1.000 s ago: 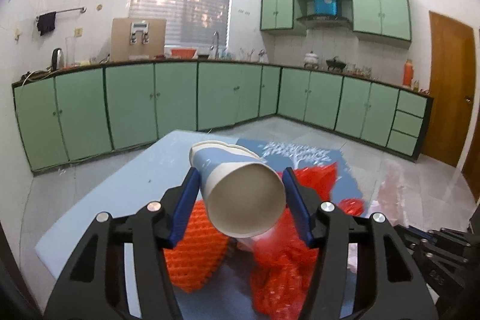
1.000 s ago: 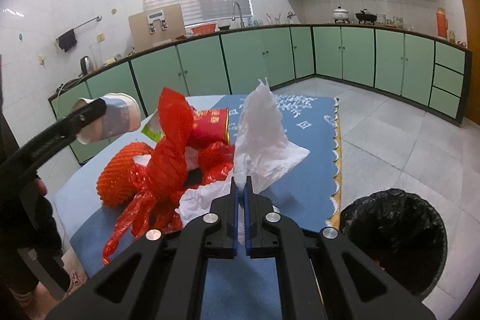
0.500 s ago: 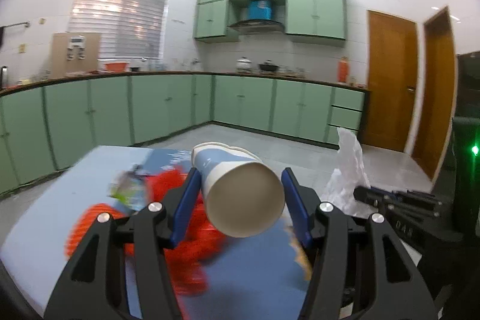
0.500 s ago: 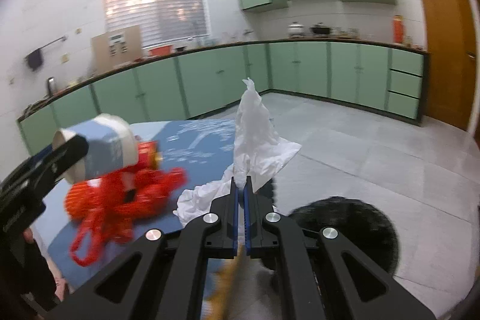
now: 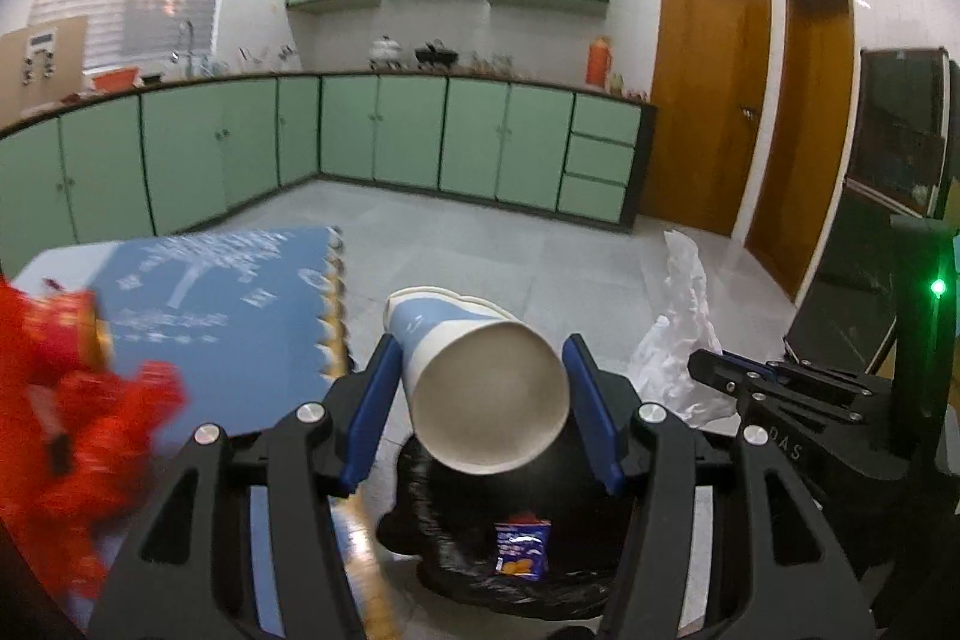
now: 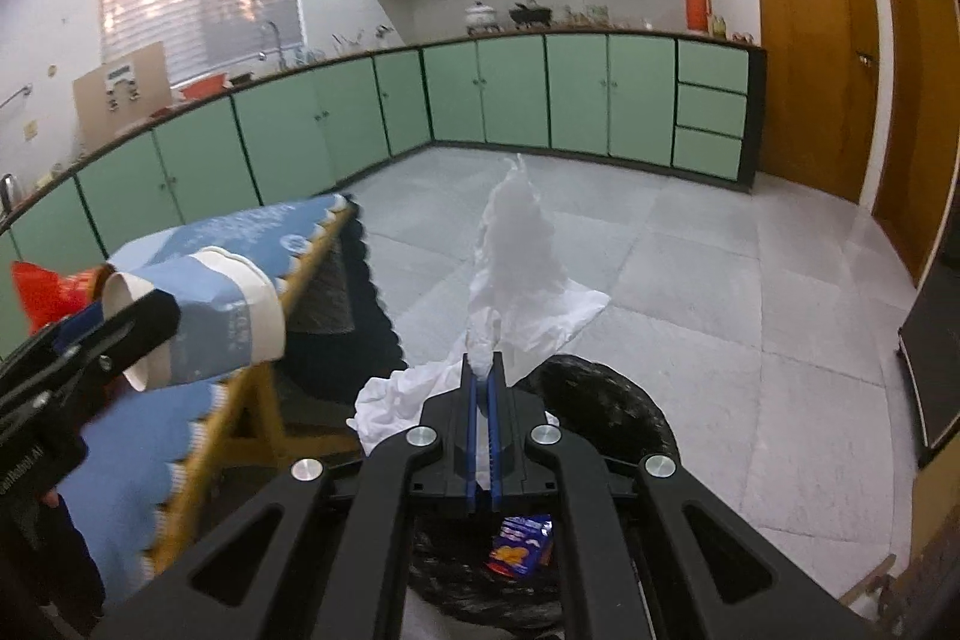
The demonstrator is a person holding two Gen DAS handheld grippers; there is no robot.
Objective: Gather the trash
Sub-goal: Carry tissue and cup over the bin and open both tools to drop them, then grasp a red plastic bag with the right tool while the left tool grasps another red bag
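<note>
My left gripper [image 5: 480, 400] is shut on a blue-and-white paper cup [image 5: 480, 388], held on its side with the mouth toward the camera. It hangs above a black-lined trash bin [image 5: 510, 538] on the floor, with a blue snack wrapper [image 5: 522, 550] inside. My right gripper [image 6: 480, 370] is shut on a crumpled white tissue [image 6: 522, 268] that stands up past the fingertips, over the same bin [image 6: 606, 400]. The right wrist view shows the cup [image 6: 198, 322] and left gripper [image 6: 120, 334] at the left; the left wrist view shows the tissue [image 5: 678, 340] at the right.
A table with a blue cloth [image 5: 228, 304] sits left of the bin, with red plastic trash [image 5: 66, 418] on it. Its wooden frame [image 6: 240, 388] shows beside the bin. Green cabinets [image 6: 510, 94] line the far walls, wooden doors [image 6: 804, 58] at the right.
Both grippers have swung right, away from the table, carrying the cup and the tissue. The bin now lies beneath them, and the red trash has slid to the left edge.
</note>
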